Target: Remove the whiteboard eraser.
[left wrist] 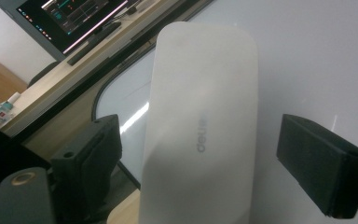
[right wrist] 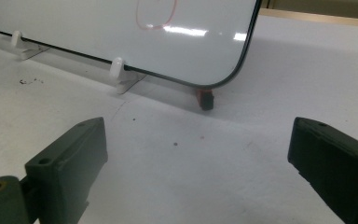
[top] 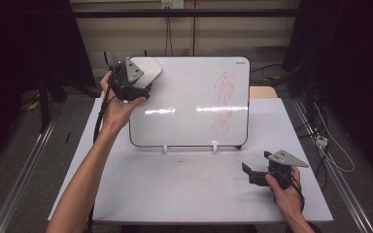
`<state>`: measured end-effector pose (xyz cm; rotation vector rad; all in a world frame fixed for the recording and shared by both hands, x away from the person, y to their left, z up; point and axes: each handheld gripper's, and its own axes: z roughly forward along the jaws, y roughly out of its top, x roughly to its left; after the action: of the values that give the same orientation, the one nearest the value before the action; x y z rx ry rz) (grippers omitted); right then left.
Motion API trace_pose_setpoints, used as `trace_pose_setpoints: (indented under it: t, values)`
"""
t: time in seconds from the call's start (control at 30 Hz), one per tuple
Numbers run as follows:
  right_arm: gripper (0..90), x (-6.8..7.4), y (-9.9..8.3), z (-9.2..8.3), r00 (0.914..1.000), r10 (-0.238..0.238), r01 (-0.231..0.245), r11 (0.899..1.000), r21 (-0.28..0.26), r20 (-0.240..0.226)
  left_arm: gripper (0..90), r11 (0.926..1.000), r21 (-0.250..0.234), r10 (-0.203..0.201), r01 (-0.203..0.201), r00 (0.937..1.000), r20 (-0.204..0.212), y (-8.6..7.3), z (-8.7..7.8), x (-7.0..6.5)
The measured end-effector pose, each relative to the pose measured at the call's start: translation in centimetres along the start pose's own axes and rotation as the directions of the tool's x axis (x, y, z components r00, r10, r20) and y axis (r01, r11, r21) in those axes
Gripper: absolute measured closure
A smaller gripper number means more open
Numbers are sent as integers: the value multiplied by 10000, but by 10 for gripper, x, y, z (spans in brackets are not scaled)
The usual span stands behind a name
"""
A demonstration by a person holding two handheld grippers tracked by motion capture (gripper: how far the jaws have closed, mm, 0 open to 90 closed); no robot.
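The white surface (top: 175, 189) stands in a dark room, with floor rails on both sides and cables hanging at the rear wall. On the surface we see a whiteboard (top: 189, 97) propped nearly upright on two small white clips (top: 214, 145). A red scribble (top: 223, 104) marks the right half of the board. In the right gripper view, a small red-and-black object (right wrist: 205, 99) lies on the surface under the board's lower right corner; we cannot tell what it is.

The left tool (top: 132, 83) is raised at the board's upper left corner. In the left gripper view, a white eraser (left wrist: 200, 130) with faint grey lettering stands lengthwise between the two black jaws, lying against the board face. The left jaw sits close beside the eraser's edge; a clear gap remains between the right jaw and the eraser. We therefore read the left tool as released, with the eraser between its jaws but not clamped.

The right tool (top: 255, 172) rests low near the surface's front right corner, well apart from the board. Its jaws stand wide with nothing between them.
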<state>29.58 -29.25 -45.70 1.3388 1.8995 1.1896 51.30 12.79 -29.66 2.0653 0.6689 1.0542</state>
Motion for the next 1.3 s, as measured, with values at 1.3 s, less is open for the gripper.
trace_pose_setpoints:
  t: [1.3]
  values:
    - [47, 0, 0, -1, 10000, 1, -1, 10000, -22, -22, 311, 9983, 552, 164, -170, 9998, 106, 6, 16, -1]
